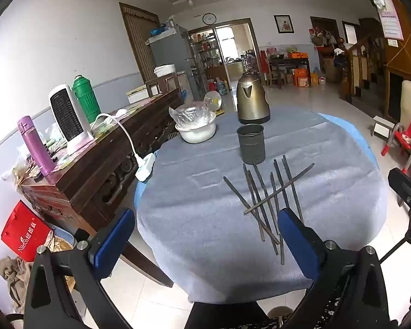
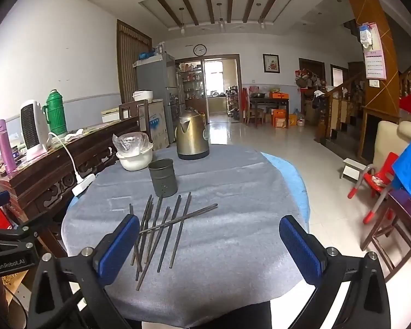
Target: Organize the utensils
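Evidently nothing is sorted yet: the thin dark metal chopsticks (image 1: 271, 200) lie scattered and crossed on the grey-clothed round tabletop (image 1: 205, 219), just in front of the empty-looking dull metal cylindrical holder (image 1: 251, 144). Both the left gripper (image 1: 205, 244) and right gripper (image 2: 209, 246) hover with jaws wide apart, holding nothing.

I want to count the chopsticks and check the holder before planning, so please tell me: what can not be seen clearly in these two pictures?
- Chopsticks: they cross and overlap; the blue pad covers some in the right view, so the count is unsure.
- Holder: its inside is too dark in both views.
- Bowl: a plastic bag hides the contents.
- Near table edge: cut off by the claws.
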Available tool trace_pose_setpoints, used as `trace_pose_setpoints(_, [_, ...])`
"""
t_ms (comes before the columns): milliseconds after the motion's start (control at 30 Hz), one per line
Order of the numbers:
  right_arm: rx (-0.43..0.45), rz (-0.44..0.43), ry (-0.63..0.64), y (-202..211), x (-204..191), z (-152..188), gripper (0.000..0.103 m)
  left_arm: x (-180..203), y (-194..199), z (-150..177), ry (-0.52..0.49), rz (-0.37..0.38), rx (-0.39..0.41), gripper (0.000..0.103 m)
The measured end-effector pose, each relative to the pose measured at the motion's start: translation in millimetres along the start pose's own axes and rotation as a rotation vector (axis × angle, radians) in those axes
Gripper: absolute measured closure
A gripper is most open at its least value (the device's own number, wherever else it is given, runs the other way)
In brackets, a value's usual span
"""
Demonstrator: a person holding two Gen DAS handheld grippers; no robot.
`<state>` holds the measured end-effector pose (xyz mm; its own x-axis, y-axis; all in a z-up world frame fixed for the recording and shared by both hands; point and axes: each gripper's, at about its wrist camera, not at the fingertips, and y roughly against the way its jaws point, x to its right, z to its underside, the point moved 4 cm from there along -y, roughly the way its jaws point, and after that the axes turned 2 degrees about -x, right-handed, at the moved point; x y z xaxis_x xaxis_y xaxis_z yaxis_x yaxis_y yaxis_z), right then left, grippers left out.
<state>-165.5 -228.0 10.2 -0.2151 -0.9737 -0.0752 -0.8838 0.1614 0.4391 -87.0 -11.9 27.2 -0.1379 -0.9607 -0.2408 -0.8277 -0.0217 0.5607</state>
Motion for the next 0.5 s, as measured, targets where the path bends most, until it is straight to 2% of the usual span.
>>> trace_pose_setpoints(100, [-0.025, 0.004, 0.007, 2.2, 0.5, -1.9, 0.000, 4.5, -0.2, 2.5, -0.002, 0.003, -0.001, 0.000])
trace_pose_setpoints(500, [-0.016, 0.013, 0.006, -2.6, -6.3, 1.9, 0.000, 10.7, -1.9, 5.9, -0.004, 0.019, -0.012, 0.000])
